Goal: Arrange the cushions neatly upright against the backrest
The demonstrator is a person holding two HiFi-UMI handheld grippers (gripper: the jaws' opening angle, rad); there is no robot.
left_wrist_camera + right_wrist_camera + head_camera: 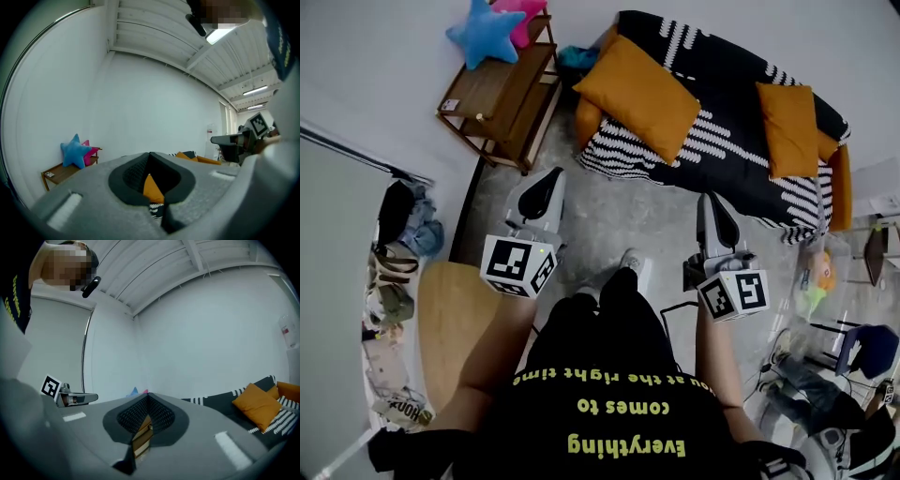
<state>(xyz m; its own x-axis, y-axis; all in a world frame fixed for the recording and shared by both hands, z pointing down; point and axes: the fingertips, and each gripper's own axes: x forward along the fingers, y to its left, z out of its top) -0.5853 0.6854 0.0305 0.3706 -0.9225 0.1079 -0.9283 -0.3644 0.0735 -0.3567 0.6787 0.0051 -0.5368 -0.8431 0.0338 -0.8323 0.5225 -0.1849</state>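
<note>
"Orange fabric on that sofa, is that what you're after?"

"Yes. The large orange square cushion [642, 94] lies askew at the left end of the black sofa with white stripes [727, 80]. The smaller orange cushion [789, 127] sits toward the right end, nearer the back. Neither looks squared up against the backrest to me, so the whole job is ahead."

"And your claws?"

"Both are pressed together on nothing. The left gripper [551, 178] and the right gripper [707, 204] are held out level in front of me, side by side. They point at the sofa across the grey floor [619, 220], well apart from either cushion. I reckon they're closed because there's nothing to take until I'm at the seat."

"Why one on each side?"

"I judge each hand lines up with its own cushion: left for the large one, right for the smaller. Soft cushions sag, so I'd pinch an upper edge. The wooden side table [502, 94] carrying the blue star-shaped plush [485, 33] stands just beside the sofa's left end, and I should steer clear of it."
</note>
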